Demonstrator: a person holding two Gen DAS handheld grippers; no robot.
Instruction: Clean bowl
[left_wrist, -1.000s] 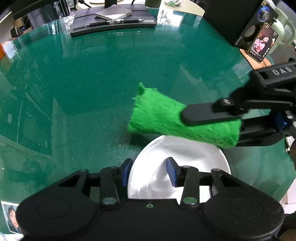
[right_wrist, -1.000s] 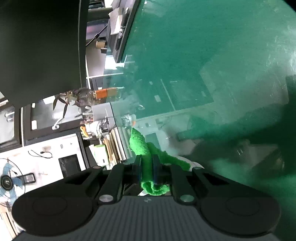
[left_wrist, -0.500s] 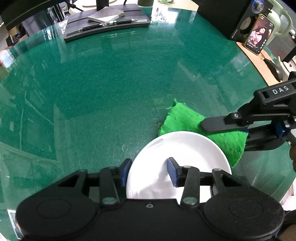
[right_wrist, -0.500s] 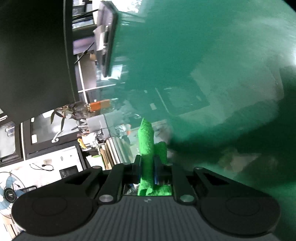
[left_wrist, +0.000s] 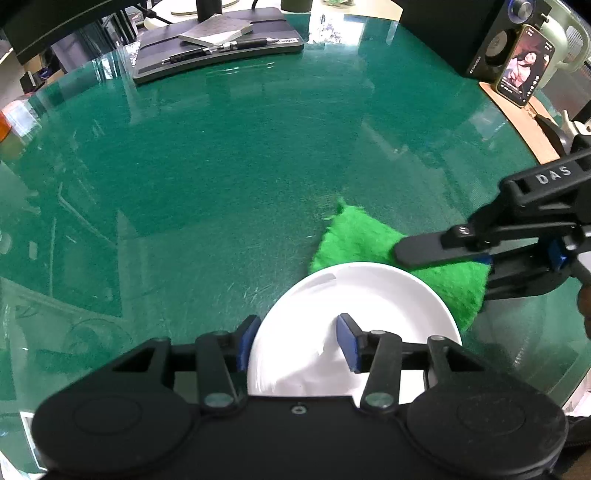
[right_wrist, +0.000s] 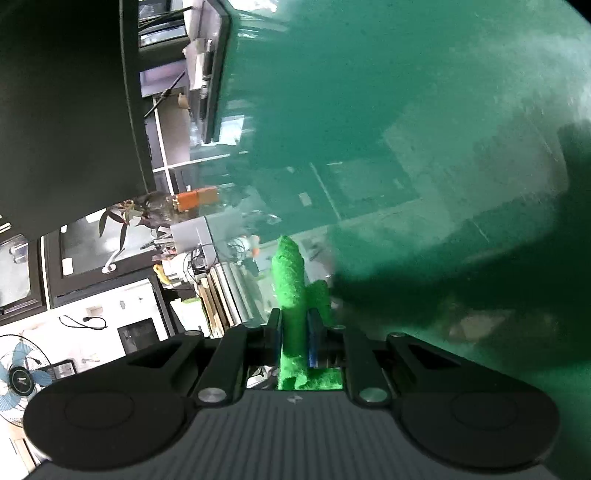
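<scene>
Looking down from the left wrist view, a white bowl (left_wrist: 354, 325), nothing inside it, sits on a green glass table (left_wrist: 221, 166). The left gripper (left_wrist: 295, 341) straddles the bowl's near rim, its jaws opening, pads not pressing. Behind the bowl, the right gripper (left_wrist: 443, 258), marked "DAS", pinches a green cloth (left_wrist: 358, 236). From the right wrist view, the right gripper (right_wrist: 293, 341) points slightly downward, clamped narrowly on the cloth (right_wrist: 291, 291).

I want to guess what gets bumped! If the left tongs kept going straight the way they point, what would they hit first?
Probably the white bowl. The left tongs, jaws opening, point steeply down with the bowl's near rim between them, so the bowl comes first, though depth is hard to judge.
</scene>
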